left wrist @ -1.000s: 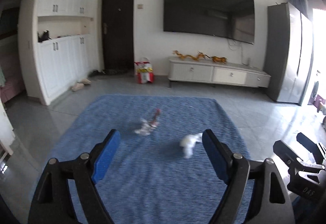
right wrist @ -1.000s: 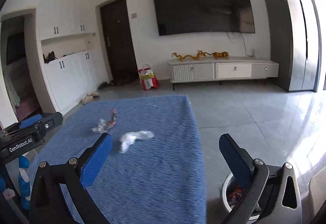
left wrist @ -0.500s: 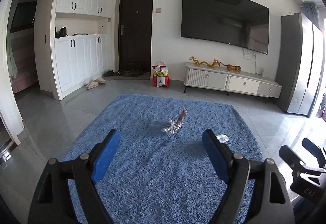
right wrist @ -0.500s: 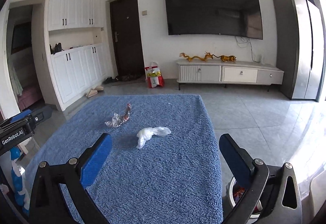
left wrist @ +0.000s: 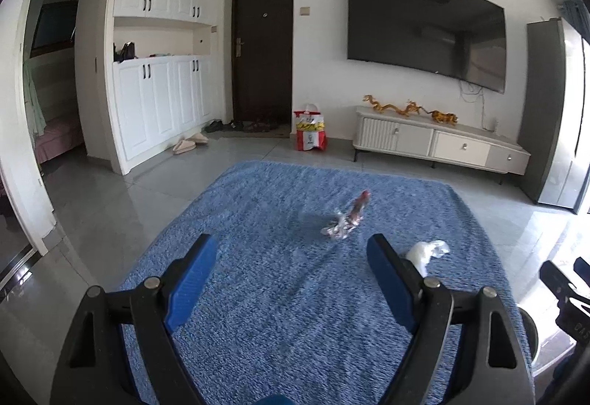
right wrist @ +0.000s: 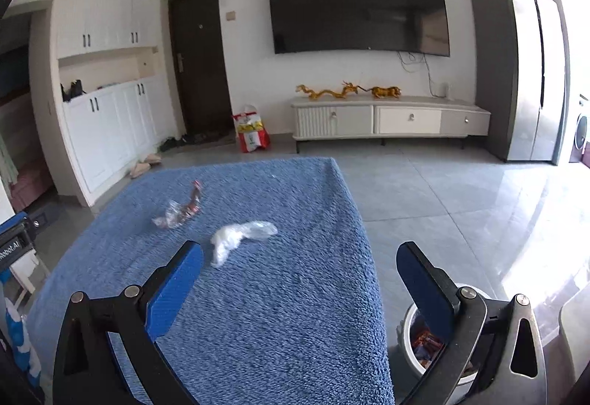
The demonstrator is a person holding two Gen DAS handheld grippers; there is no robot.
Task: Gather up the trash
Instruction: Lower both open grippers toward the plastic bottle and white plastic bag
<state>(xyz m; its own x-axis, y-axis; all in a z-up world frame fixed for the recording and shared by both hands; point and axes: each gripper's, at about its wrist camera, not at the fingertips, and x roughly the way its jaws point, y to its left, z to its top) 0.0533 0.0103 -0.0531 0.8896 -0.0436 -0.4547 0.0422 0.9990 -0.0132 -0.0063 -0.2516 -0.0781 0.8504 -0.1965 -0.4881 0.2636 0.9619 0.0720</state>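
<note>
Nearest the lenses: left gripper point(left wrist: 291, 243) and right gripper point(right wrist: 299, 248), fingers of both spread wide apart, gripping nothing, held above the blue terry-covered counter point(right wrist: 276, 313). Compared with half a second ago, pushed a little forward in both views: in the left wrist view, no longer centred on the wrapper but swung so that the white piece, then almost hidden behind a finger, shows beside the right-hand fingertip; in the right wrist view, brought closer to that same piece, now just ahead of the left-hand fingertip. Probably an approach, with neither piece yet lined up between any pair of fingers and no pick-up begun. Down at the counter's right edge, on the floor: a white trash bin point(right wrist: 403, 322) with coloured wrappers already inside, partly hidden by a finger. Next out, a crumpled white plastic bag point(right wrist: 236, 237), thin, translucent at its far end, lying flat. Just beyond it and apart from it, a clear crinkled wrapper point(right wrist: 179, 211) with a red twisted tail. Farthest, past the tiled floor, a red-and-yellow shopping bag point(right wrist: 250, 132) by the dark door.
</note>
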